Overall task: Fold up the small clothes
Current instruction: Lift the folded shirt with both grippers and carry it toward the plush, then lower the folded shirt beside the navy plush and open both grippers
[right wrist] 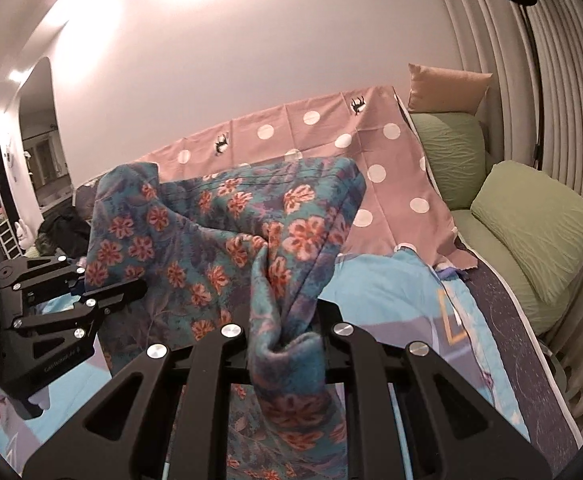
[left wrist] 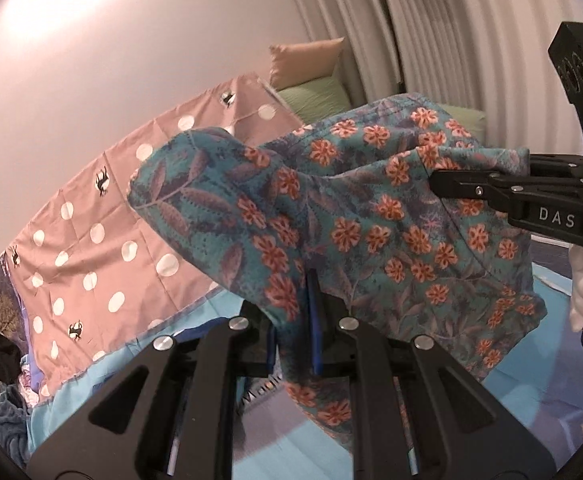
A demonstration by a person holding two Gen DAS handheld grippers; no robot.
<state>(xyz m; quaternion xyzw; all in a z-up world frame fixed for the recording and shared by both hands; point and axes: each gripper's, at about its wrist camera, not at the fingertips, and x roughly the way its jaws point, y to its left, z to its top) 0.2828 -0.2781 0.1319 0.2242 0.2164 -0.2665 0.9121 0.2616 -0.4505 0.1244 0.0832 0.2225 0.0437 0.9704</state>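
One floral garment (left wrist: 371, 216) hangs mid-frame above the bed (right wrist: 391, 292), held up by two tools: the left tool (left wrist: 295, 332) pinches its lower edge, the right tool (right wrist: 287, 344) pinches a bunched fold. Upper right: three pillows, two green (right wrist: 539, 236), one tan (right wrist: 447, 84).

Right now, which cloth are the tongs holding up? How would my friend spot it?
Find the bed with its light blue cover, below the pink polka-dot sheet along the wall. Held up over it, pinched by the left tongs and right tongs, is the flowery garment. It alone is teal with orange-red flowers and purple leaves.
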